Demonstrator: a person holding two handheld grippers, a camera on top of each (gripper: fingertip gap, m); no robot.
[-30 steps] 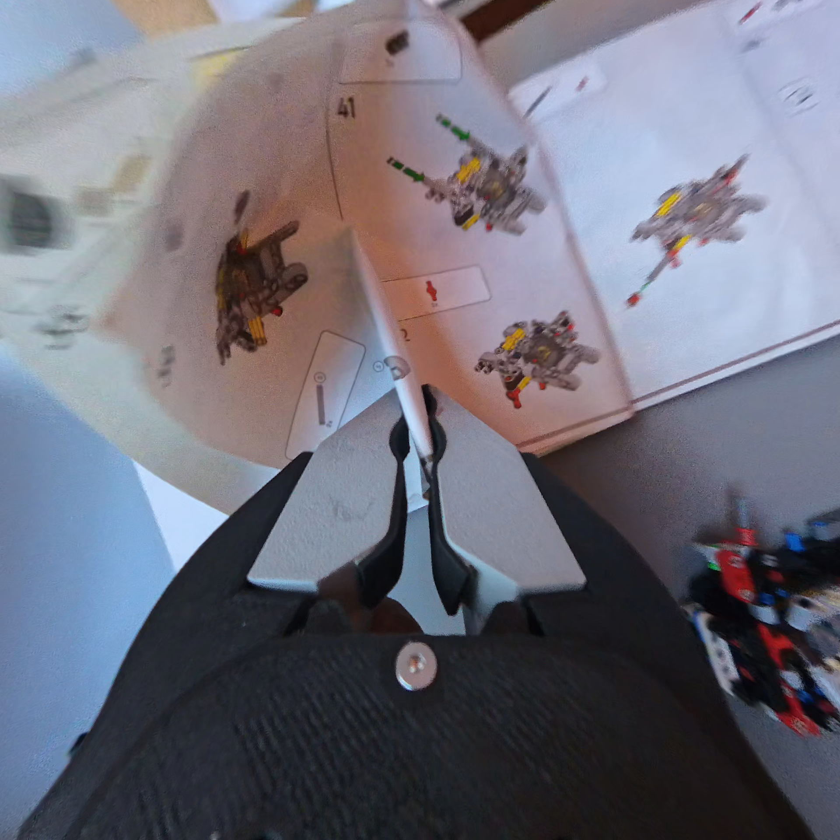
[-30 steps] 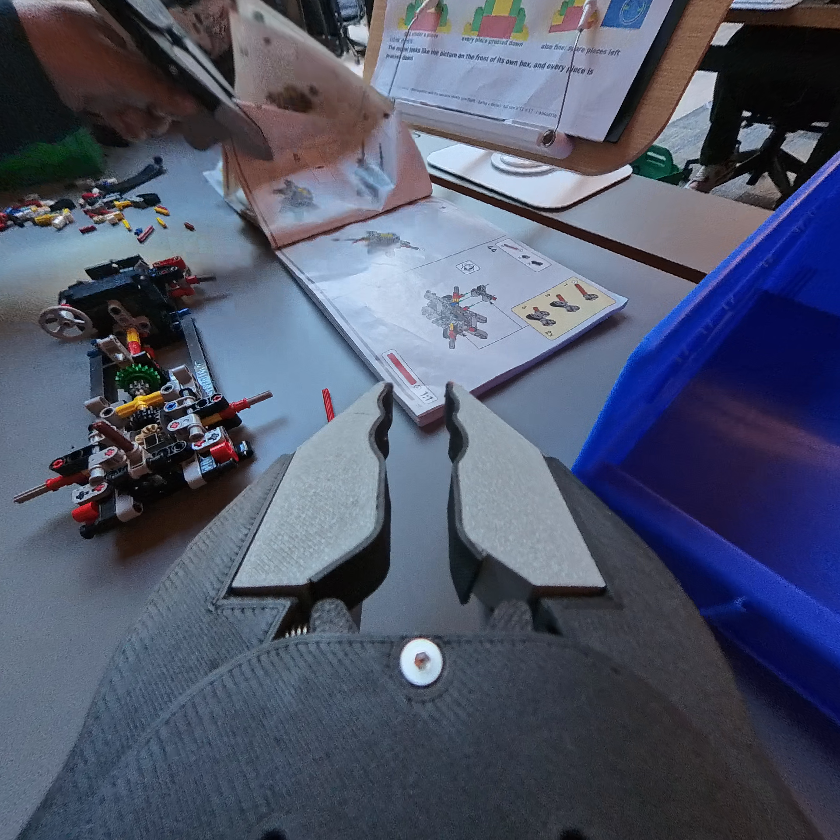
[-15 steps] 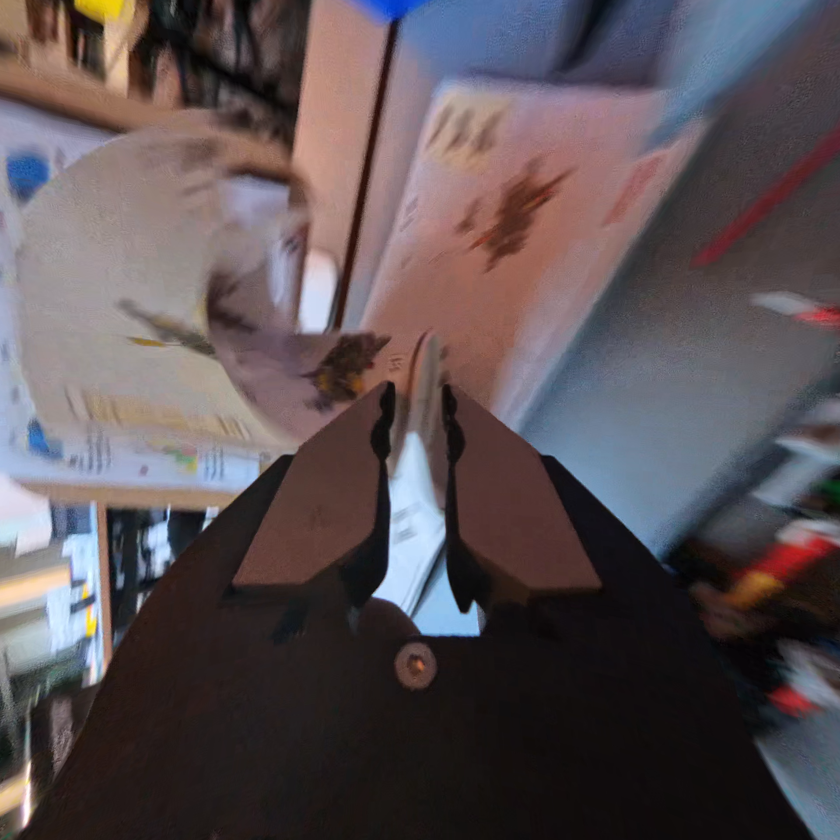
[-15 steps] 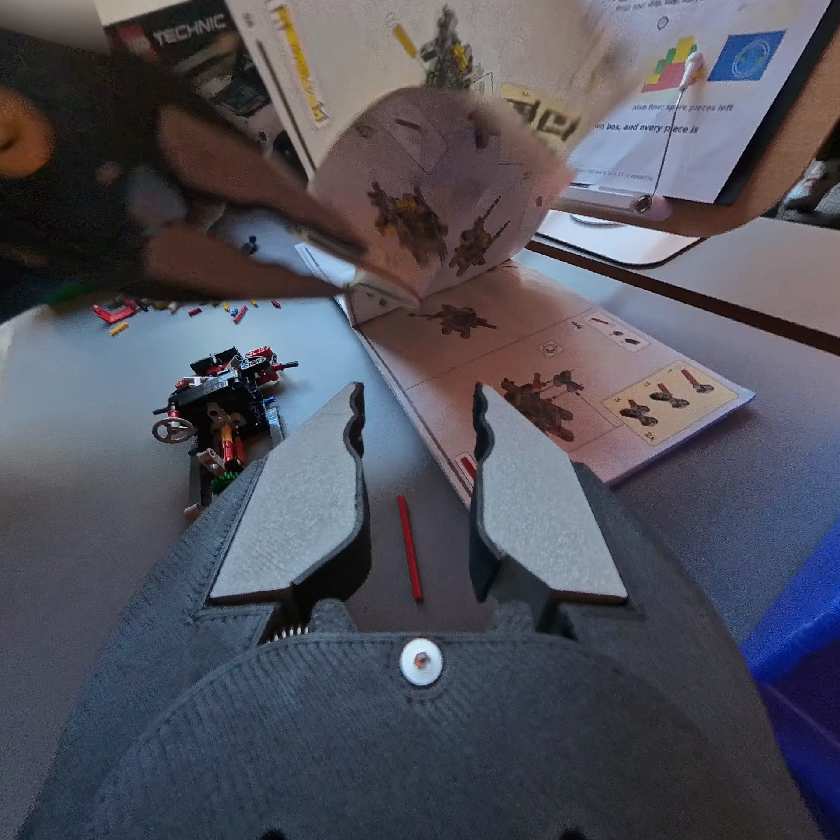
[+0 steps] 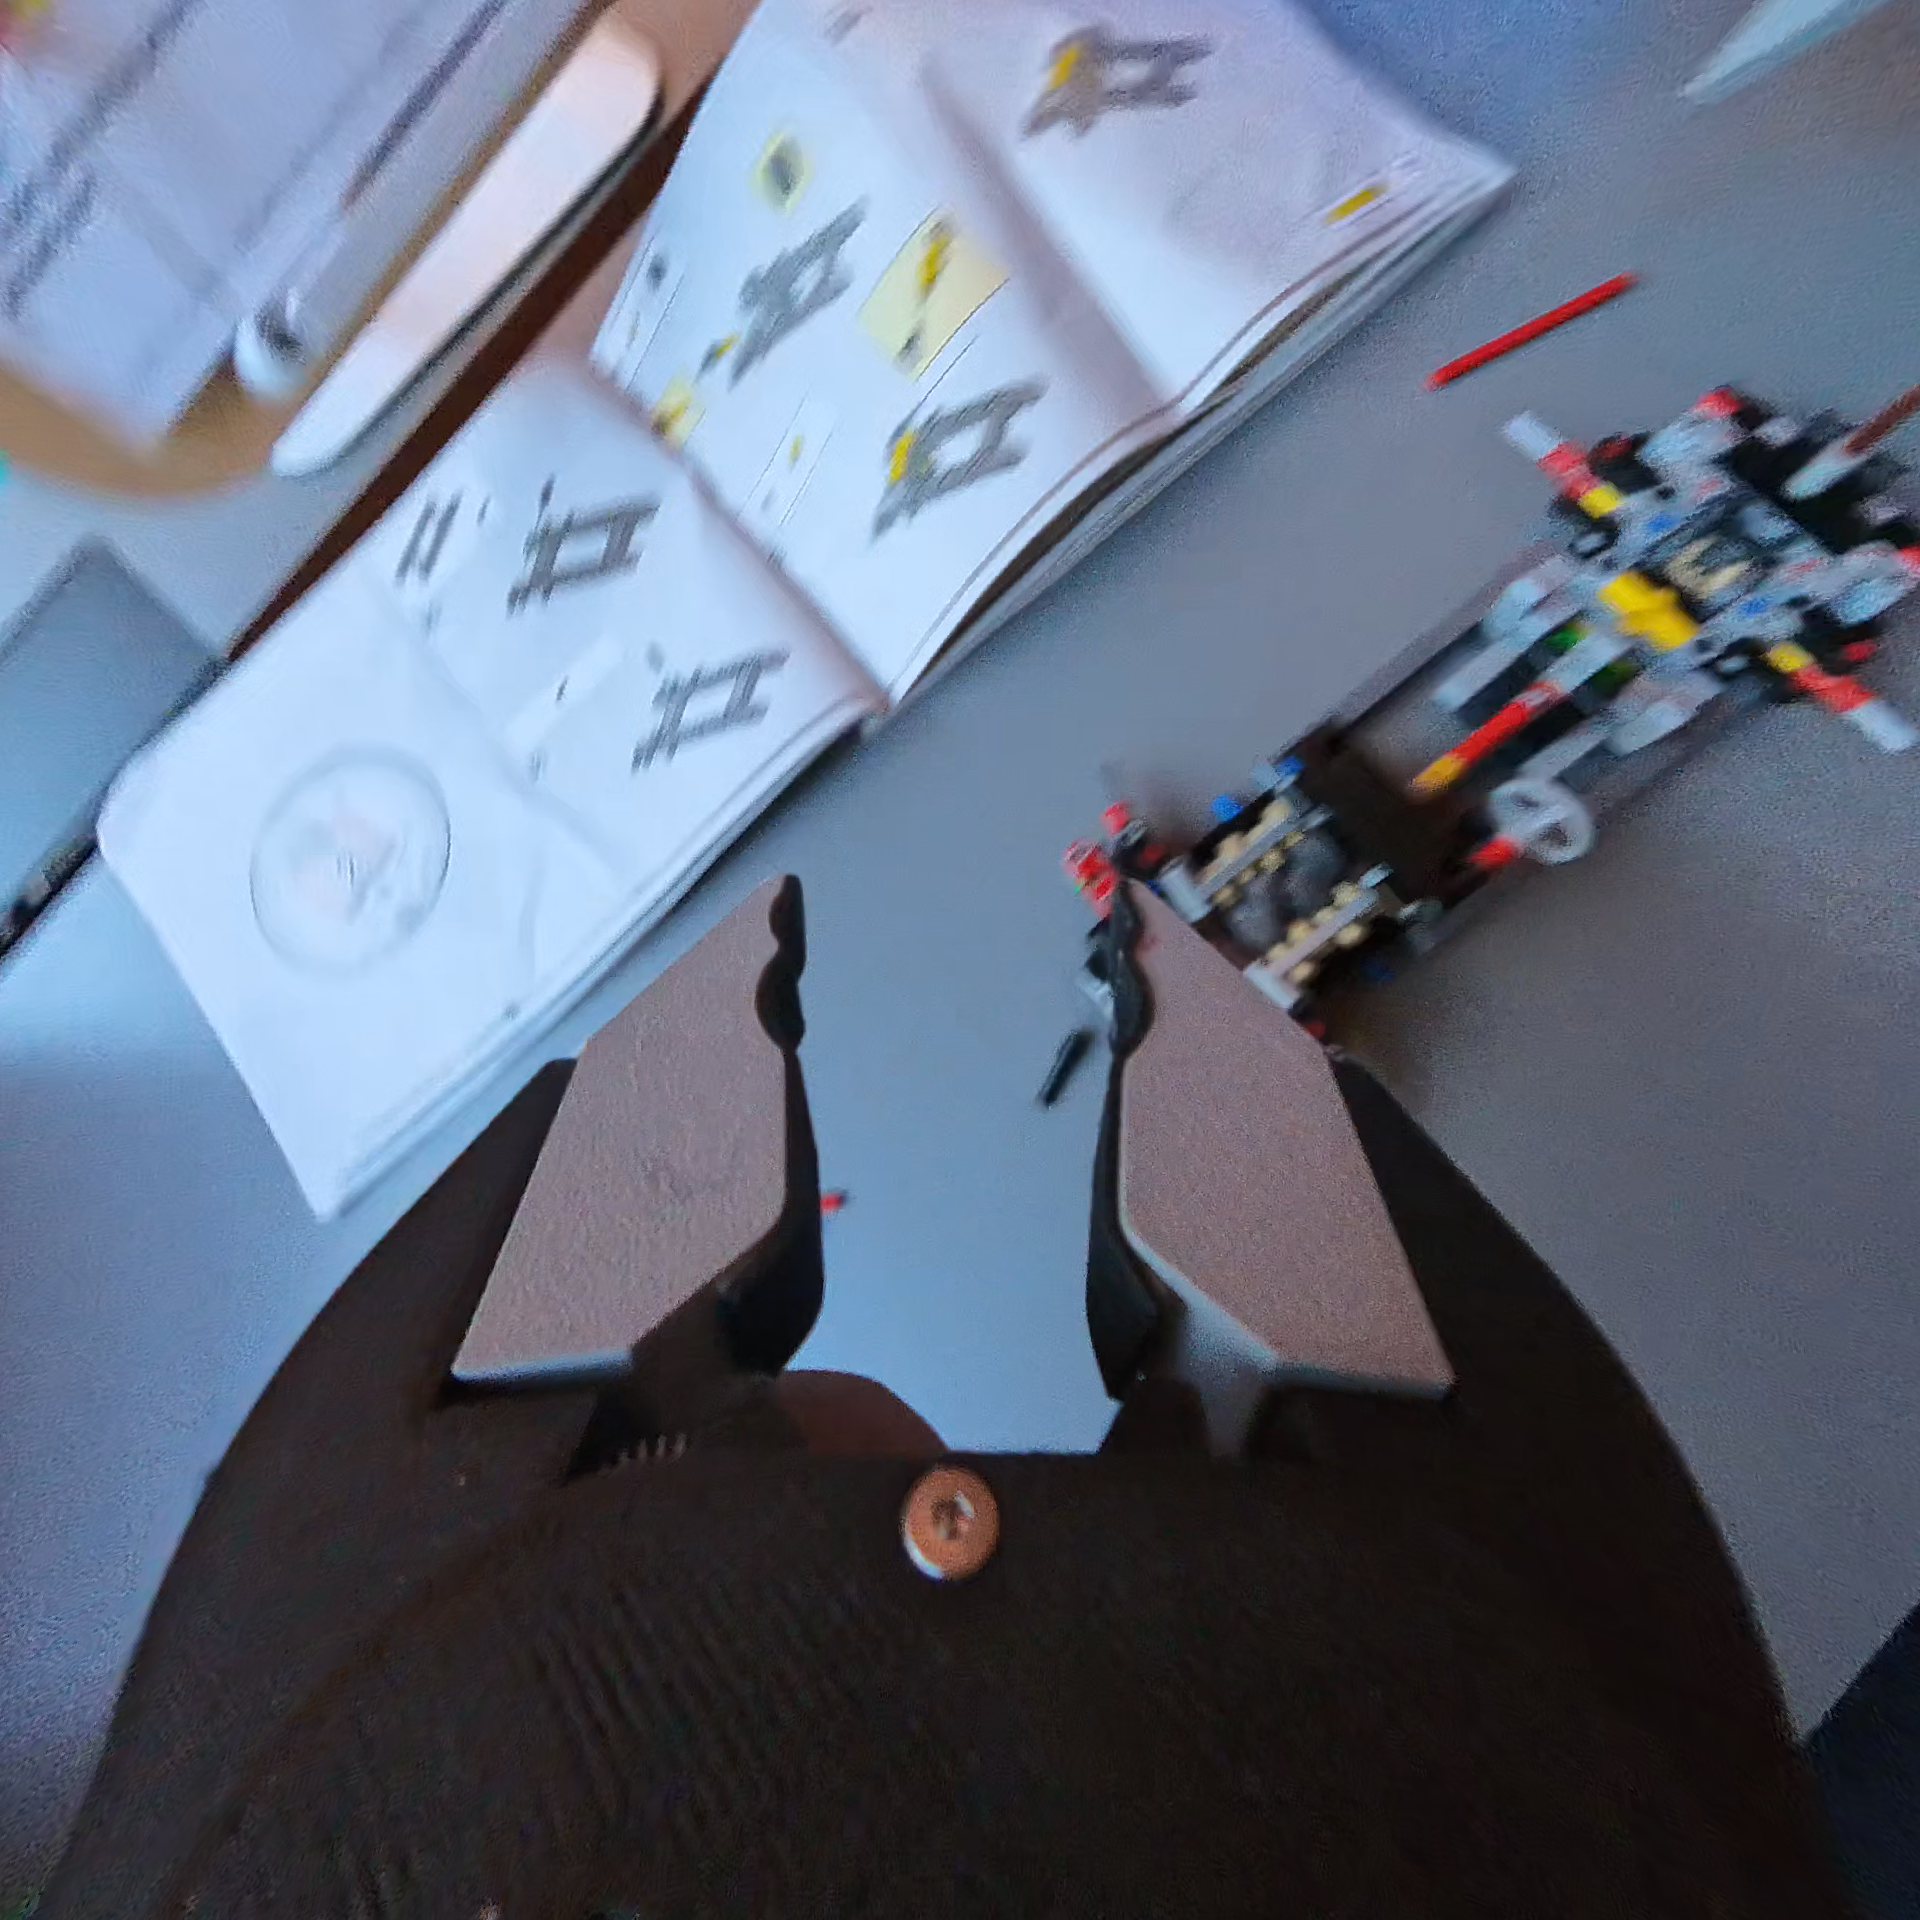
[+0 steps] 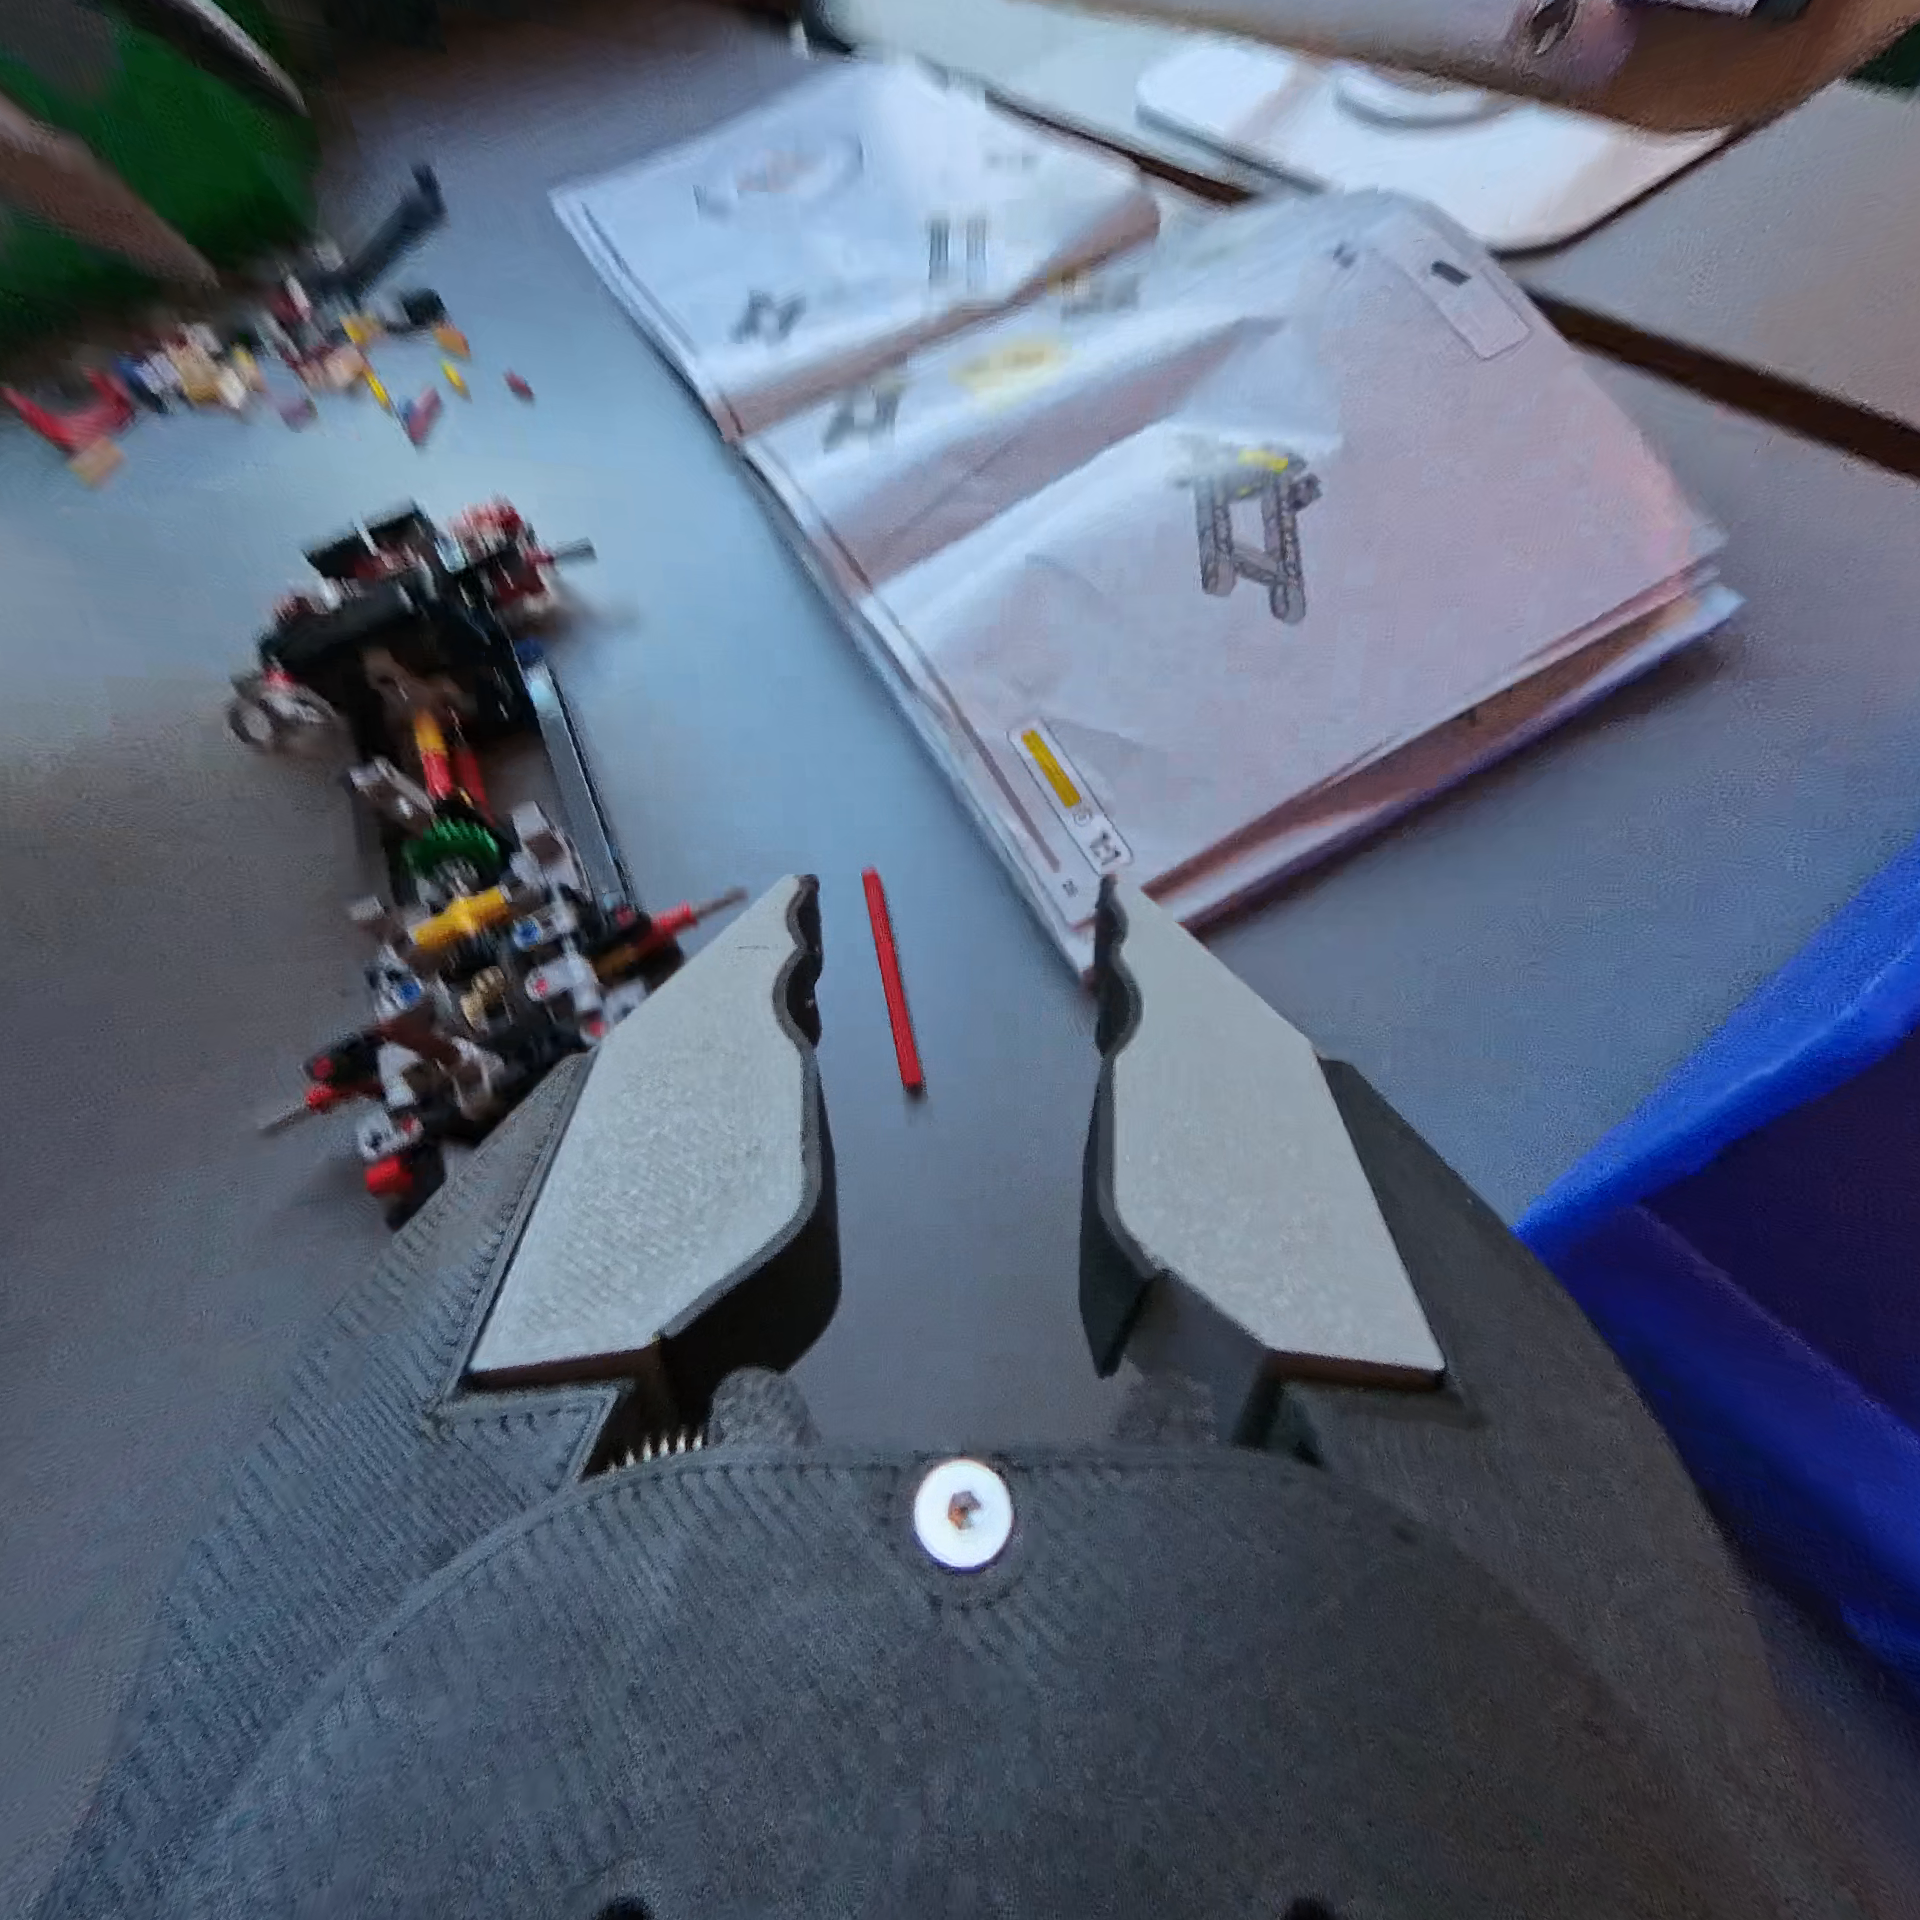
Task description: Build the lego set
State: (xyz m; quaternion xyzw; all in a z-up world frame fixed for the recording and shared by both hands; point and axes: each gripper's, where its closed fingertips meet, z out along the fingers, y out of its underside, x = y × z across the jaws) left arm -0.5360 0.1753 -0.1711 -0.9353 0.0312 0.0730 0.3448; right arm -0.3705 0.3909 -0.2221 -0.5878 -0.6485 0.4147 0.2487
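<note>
My left gripper (image 5: 956, 925) is open and holds nothing, above the grey table between the open instruction booklet (image 5: 727, 499) and a half-built brick vehicle (image 5: 1475, 727). A small black pin (image 5: 1062, 1065) lies on the table by its right finger. My right gripper (image 6: 956, 904) is open, and a thin red axle (image 6: 891, 977) lies on the table between its fingers, untouched. The booklet (image 6: 1195, 520) lies ahead right of it and the brick vehicle (image 6: 457, 810) ahead left. The red axle also shows in the left wrist view (image 5: 1527, 332).
A blue bin (image 6: 1714, 1247) stands close at the right. Several loose small bricks (image 6: 260, 364) lie at the far left by a green sleeve (image 6: 156, 145). A wooden document stand on a white base (image 6: 1403, 135) is behind the booklet. A tiny red piece (image 5: 831, 1202) lies near my left finger. My hands' fingertips stand some 30 cm from each other. The small black pin (image 5: 1062, 1065) lies some 11 cm from my left tips, 30 cm from my right tips.
My left gripper let go of the booklet page it was turning, opened wide and swung away; the pages now lie flat. My right gripper opened wider and moved over the red axle.
</note>
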